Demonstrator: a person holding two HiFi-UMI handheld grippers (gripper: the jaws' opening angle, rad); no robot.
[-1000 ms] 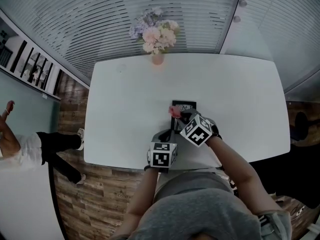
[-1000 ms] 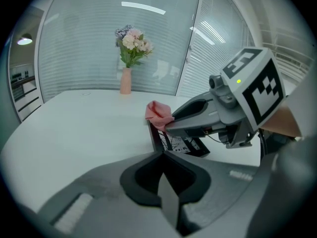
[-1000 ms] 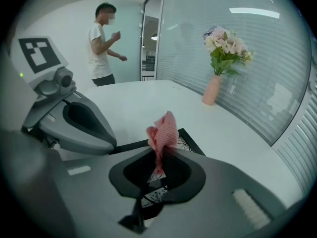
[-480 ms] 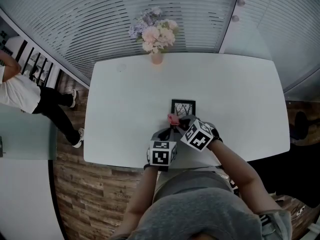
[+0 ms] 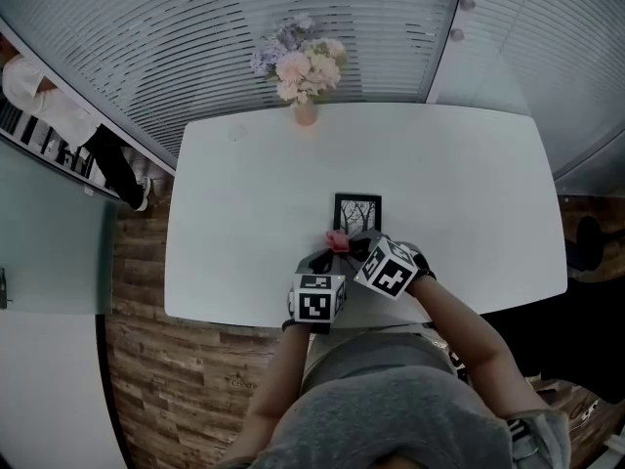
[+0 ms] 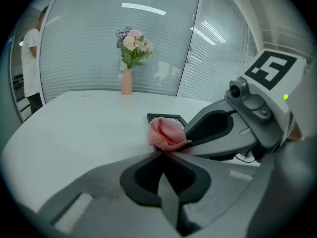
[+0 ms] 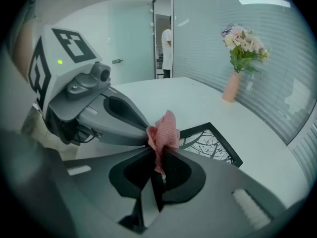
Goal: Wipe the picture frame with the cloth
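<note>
White table [image 5: 234, 213] spreads wide around both grippers, which sit by its near edge. The right gripper [image 7: 157, 155] is clamped on a crumpled pink cloth [image 7: 166, 130]. The left gripper [image 6: 159, 151] has its jaws together, tips touching the cloth. Just beyond, the black picture frame [image 5: 357, 211] lies flat, its near edge hidden. Flowers [image 5: 305, 66] stand at the far edge.

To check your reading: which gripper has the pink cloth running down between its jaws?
The right gripper: the cloth hangs down inside its jaws. The left gripper has its jaws together, meeting the cloth only at their tips.
</note>
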